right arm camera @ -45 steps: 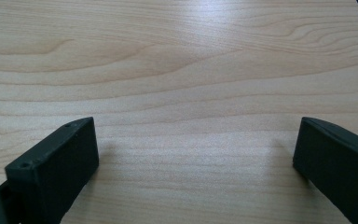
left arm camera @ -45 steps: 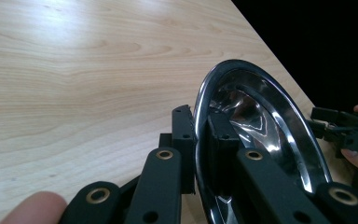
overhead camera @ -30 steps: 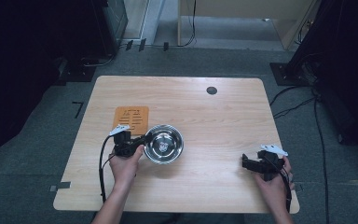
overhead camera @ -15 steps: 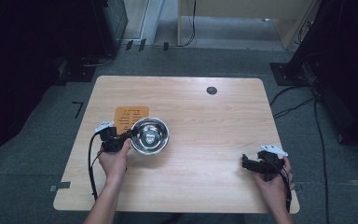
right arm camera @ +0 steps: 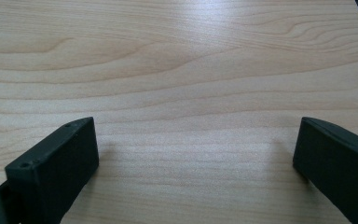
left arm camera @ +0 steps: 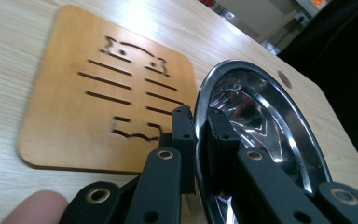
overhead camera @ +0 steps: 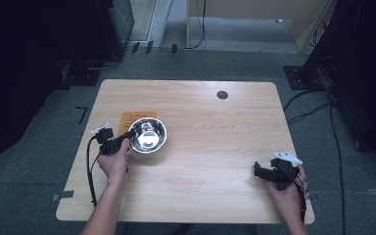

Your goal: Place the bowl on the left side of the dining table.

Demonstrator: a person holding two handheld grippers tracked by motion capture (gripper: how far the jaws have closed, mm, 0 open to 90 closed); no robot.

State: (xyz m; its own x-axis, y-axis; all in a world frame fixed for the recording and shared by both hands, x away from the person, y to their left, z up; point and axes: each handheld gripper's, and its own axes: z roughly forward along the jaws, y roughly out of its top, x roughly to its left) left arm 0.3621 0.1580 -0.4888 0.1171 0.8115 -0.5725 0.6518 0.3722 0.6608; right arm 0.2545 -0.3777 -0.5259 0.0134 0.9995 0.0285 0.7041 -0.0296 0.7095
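Wooden table (overhead camera: 210,161) first: pale and mostly bare, with a small dark round hole (overhead camera: 222,95) near its far edge. Next in size, an orange-brown mat (left arm camera: 88,93) with slots cut through it lies flat toward the left edge, about midway between the near and far edges. A shiny steel bowl (overhead camera: 148,135) sits at the mat's near right corner, overlapping it in the high view; whether the bowl rests on the mat or is held just above it cannot be told.

One relation matters here: the mat lies to the left of the bowl and slightly farther away, close against the rim, so setting the bowl squarely on it probably needs a short shift toward the far left corner.

Doing the holding, the left gripper (left arm camera: 198,140) pinches the bowl's rim on its left side, one jaw inside and one outside.

Well apart, by the near right corner, the right gripper (overhead camera: 267,172) rests low with jaws spread wide over bare wood.
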